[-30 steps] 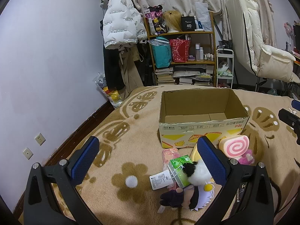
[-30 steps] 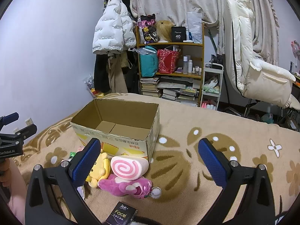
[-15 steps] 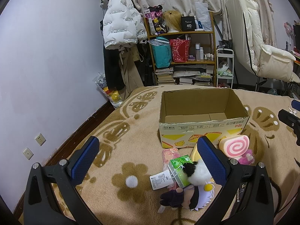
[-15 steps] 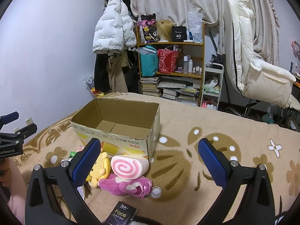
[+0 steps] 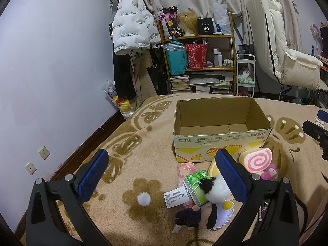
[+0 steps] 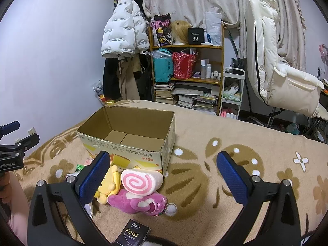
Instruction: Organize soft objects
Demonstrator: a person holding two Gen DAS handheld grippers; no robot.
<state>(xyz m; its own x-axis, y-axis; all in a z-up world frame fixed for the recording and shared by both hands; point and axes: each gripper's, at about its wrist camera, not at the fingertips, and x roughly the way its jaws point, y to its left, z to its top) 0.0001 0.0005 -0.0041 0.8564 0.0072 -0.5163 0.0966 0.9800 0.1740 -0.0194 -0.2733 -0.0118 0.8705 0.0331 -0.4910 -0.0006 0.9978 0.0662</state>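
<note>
Nothing has shifted since the earlier frames. The left gripper (image 5: 163,173) and right gripper (image 6: 162,176) both hover spread wide, holding nothing. The open brown cardboard box (image 6: 131,137) sits mid-frame on the beige flowered blanket (image 6: 225,164); the pink swirl roll cushion (image 6: 141,181), yellow plush (image 6: 110,182) and magenta plush bear (image 6: 139,202) lie just below it.

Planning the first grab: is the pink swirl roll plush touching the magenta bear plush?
Touching: right wrist view shows the swirl roll plush resting on the magenta bear.
</note>
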